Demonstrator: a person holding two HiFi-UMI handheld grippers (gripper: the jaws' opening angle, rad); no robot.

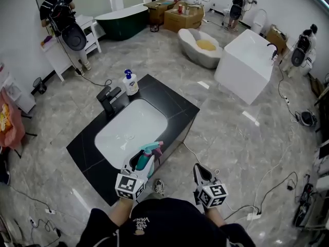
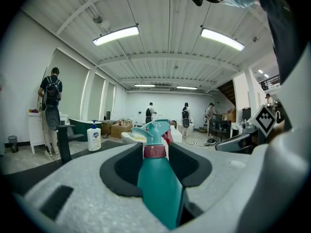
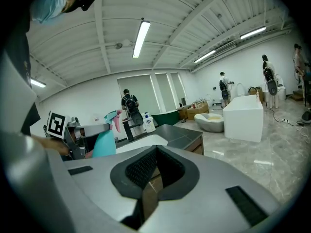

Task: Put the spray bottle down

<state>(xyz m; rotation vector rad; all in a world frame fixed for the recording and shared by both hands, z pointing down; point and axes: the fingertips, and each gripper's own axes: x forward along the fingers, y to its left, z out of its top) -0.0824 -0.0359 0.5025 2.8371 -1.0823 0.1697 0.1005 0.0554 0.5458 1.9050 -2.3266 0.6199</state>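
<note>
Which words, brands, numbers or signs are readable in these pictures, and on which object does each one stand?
"VAN…": white print on the person's black shirt; the rest is too small to read.
Soap bottle: it has a label, too small to read.
Marker cube and the other one: square patterns only, no letters.
Spray bottle: no print visible.

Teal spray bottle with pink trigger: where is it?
Head view, lower left of centre: the teal spray bottle is clamped in the left gripper at the black counter's near edge, beside the white sink.
</note>
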